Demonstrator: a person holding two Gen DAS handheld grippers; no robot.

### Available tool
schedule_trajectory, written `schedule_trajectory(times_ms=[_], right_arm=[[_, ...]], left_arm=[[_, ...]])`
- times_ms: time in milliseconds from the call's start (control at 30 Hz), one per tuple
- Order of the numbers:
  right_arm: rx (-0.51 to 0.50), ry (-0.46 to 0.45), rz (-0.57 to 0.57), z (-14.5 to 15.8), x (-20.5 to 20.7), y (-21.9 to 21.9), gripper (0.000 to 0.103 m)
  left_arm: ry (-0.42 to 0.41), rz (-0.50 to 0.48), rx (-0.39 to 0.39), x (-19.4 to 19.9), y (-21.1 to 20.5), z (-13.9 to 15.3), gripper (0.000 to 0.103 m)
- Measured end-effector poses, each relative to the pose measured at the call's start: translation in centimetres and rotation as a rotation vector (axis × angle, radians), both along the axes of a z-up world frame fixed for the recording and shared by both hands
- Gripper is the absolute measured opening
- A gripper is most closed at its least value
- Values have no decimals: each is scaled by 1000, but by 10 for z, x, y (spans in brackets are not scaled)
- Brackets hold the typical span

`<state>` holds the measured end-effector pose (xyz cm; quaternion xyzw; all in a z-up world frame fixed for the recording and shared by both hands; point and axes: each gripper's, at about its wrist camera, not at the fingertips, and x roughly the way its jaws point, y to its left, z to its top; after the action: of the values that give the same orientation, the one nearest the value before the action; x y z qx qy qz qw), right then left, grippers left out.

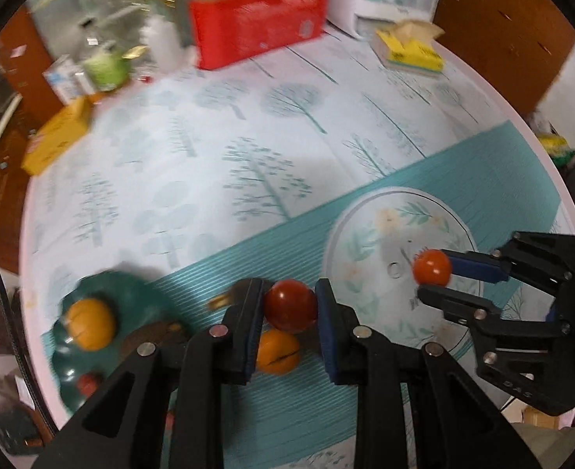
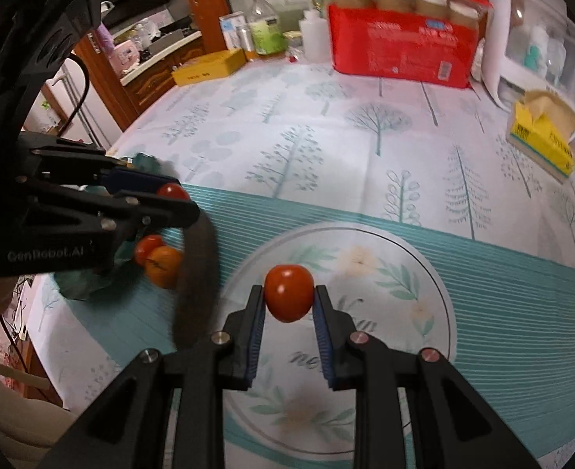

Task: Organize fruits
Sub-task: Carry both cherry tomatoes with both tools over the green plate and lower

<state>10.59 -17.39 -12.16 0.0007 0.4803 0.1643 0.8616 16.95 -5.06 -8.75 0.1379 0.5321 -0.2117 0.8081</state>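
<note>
Right hand-held gripper (image 2: 288, 301) grasping round red tomato (image 2: 288, 293) above pale floral round plate (image 2: 424, 265); left hand-held gripper (image 1: 290, 305) at 9 o'clock, clenched on darker red tomato (image 1: 290, 305).

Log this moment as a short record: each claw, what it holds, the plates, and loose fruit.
left claw: shut on dark red tomato, above the teal stripe
right claw: shut on orange-red tomato, over the floral plate
green plate: holds a yellow-orange fruit and a small red one
loose fruit: orange fruit on the cloth under the left claw
</note>
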Motion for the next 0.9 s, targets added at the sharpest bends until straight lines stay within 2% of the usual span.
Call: schedule_trajectory(times_ms=[400, 567, 900], right_arm=[[-54, -127, -28, 92, -13, 54, 25], [-10, -156, -9, 130, -7, 78, 25], [39, -276, 60, 209, 6, 140, 25]], left_arm=[[-191, 214, -26, -28, 104, 77, 24], [-265, 291, -51, -37, 142, 105, 24], [-381, 459, -47, -44, 205, 151, 24]])
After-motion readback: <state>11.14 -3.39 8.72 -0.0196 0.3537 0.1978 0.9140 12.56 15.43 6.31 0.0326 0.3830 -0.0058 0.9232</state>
